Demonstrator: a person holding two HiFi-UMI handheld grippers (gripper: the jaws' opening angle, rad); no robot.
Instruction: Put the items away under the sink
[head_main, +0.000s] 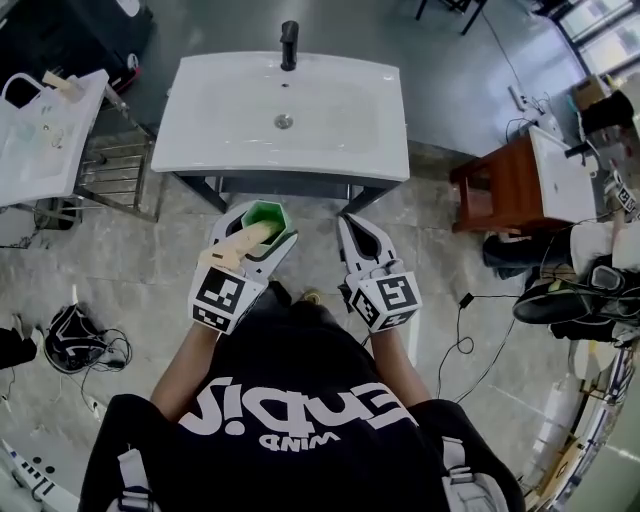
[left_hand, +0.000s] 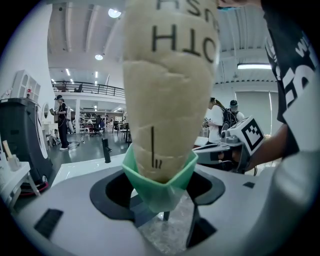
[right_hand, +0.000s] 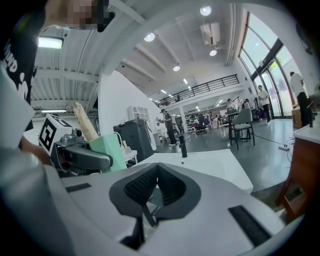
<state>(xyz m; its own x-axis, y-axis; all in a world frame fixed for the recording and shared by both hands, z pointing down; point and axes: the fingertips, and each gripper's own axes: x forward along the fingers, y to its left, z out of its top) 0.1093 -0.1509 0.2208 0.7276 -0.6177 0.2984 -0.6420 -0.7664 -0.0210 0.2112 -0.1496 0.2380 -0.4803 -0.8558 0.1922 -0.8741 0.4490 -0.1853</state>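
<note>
Green holder (left_hand: 159, 187), clamped between left gripper (head_main: 262, 226) jaws (beige pack (left_hand: 170, 100) inside)

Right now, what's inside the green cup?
A beige paper-wrapped pack stands in the green plastic cup, rising past its rim. Its lower end and the cup's bottom are hidden.

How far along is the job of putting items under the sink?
Done: nothing visibly stored; the space under the sink is hidden. In hand: the left gripper holds a green cup with a beige carton in it, in front of the sink. The right gripper is shut and empty. Left: stow the cup below.
</note>
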